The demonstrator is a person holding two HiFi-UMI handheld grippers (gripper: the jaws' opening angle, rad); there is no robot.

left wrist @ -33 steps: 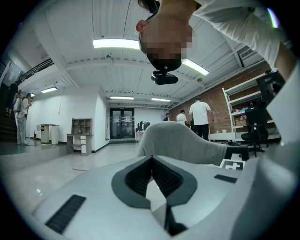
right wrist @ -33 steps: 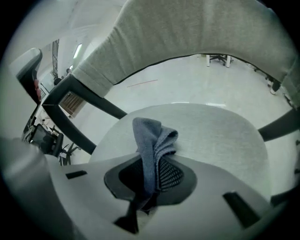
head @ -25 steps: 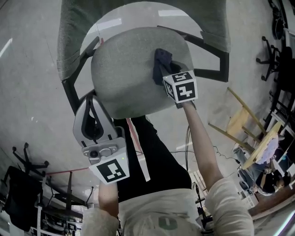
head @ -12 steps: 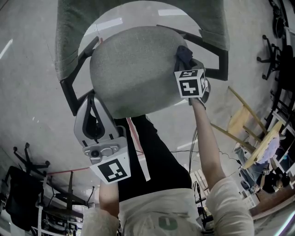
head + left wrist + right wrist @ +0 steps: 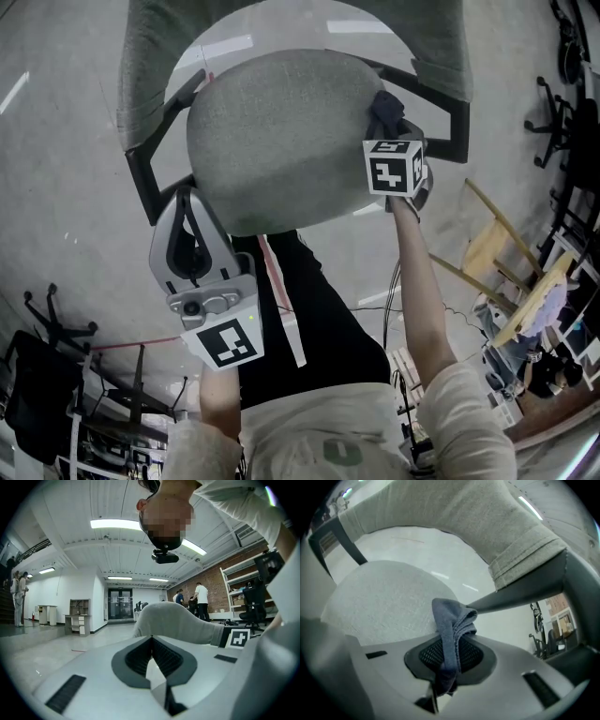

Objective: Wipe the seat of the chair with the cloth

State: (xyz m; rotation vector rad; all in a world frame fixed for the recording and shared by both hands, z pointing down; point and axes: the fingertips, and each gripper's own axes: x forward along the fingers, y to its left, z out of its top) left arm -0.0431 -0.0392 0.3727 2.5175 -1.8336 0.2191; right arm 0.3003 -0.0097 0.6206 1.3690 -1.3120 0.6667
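The chair's round grey seat (image 5: 272,141) fills the top of the head view and shows as a pale mound (image 5: 379,602) in the right gripper view. My right gripper (image 5: 386,117) is shut on the dark blue cloth (image 5: 384,111), which rests at the seat's right edge by the black armrest (image 5: 448,127). The cloth (image 5: 452,630) hangs folded between the jaws. My left gripper (image 5: 192,220) is held below the seat's front left, away from it, jaws shut and empty (image 5: 151,641).
The chair's grey backrest (image 5: 150,56) curves around the top. Wooden frames (image 5: 497,253) stand on the floor at the right. Dark office chairs (image 5: 553,103) sit at the far right, and racks (image 5: 84,412) at the lower left. People stand far off (image 5: 202,602).
My right gripper has dragged the cloth from the seat's middle right out to its right edge, next to the armrest. The left gripper has stayed put.
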